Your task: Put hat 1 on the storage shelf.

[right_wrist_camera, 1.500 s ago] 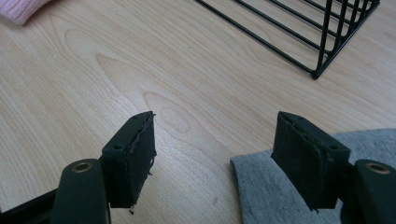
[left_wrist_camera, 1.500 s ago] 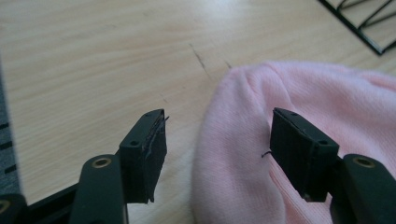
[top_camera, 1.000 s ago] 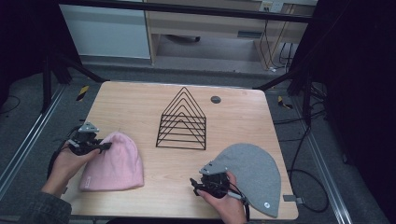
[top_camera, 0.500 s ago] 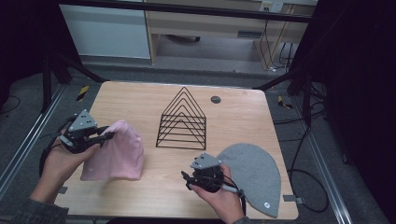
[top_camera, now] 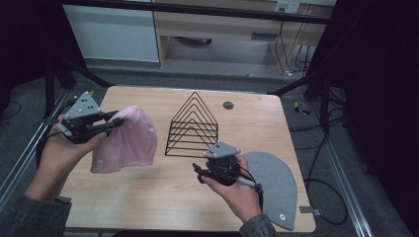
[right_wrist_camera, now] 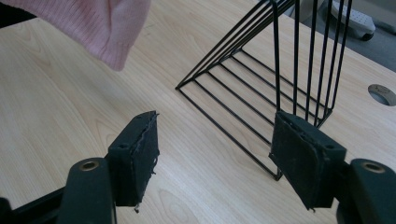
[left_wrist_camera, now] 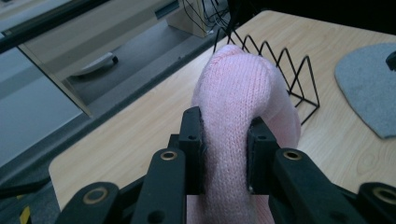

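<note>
Left hand-held gripper (top_camera: 114, 123): jaws pinched on a fold of the pink knit hat (top_camera: 129, 140), which hangs clear of the worktop (top_camera: 163, 197), just left of the black wire rack (top_camera: 193, 126).

Right hand-held gripper (right_wrist_camera: 215, 161): jaws spread, nothing between them, poised above bare wood near the rack's front corner.

Grey hat (top_camera: 274, 185): flat at the worktop's right edge, untouched.

Status, as it looks: pink hat picked up, not yet placed on the rack; grey hat still to be handled.

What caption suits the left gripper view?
Left gripper pinching a pink knit hat, wire rack behind.
</note>
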### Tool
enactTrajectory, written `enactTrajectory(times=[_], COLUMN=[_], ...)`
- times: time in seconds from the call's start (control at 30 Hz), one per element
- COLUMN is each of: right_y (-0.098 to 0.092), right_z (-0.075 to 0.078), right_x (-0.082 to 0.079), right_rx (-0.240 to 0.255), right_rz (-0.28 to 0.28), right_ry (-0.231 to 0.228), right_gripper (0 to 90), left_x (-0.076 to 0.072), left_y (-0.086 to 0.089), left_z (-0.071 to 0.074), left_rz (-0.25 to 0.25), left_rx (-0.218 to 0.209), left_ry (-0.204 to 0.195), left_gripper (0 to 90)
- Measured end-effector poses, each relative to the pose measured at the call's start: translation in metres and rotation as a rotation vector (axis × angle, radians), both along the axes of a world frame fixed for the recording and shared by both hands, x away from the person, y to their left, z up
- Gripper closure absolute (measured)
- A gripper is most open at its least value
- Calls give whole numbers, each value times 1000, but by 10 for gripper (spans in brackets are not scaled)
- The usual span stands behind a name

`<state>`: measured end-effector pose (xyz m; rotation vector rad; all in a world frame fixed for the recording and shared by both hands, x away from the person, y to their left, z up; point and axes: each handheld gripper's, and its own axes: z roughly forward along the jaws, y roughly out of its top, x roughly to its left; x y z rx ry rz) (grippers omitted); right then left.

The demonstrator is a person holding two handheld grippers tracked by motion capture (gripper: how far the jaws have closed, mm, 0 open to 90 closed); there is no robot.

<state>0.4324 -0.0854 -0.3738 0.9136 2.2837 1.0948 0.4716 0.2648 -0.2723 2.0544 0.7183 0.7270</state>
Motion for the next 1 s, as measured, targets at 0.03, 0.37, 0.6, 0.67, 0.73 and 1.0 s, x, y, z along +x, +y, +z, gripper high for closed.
enactTrajectory(times=[0.03,0.37,0.6,0.67,0.73,1.0], right_y=[1,18,25,27,28,32], right_z=[2,20,24,24,24,39], right_x=[1,17,21,22,25,36], right_rx=[0,5,3,-5,-14,7], right_rz=[-2,7,24,31,33,39], right_ry=[4,-1,6,7,7,-23], right_gripper=[312,320,349,352,354,375], left_x=[2,22,25,25,25,30], left_y=[-2,-13,-20,-21,-23,-37], left_z=[4,22,23,24,27,37], left_rz=[-3,-20,-37,-36,-37,-46], left_rx=[3,35,44,40,21,-16], left_ry=[-3,-7,-3,-7,-5,-18], left_gripper=[727,726,726,726,726,726])
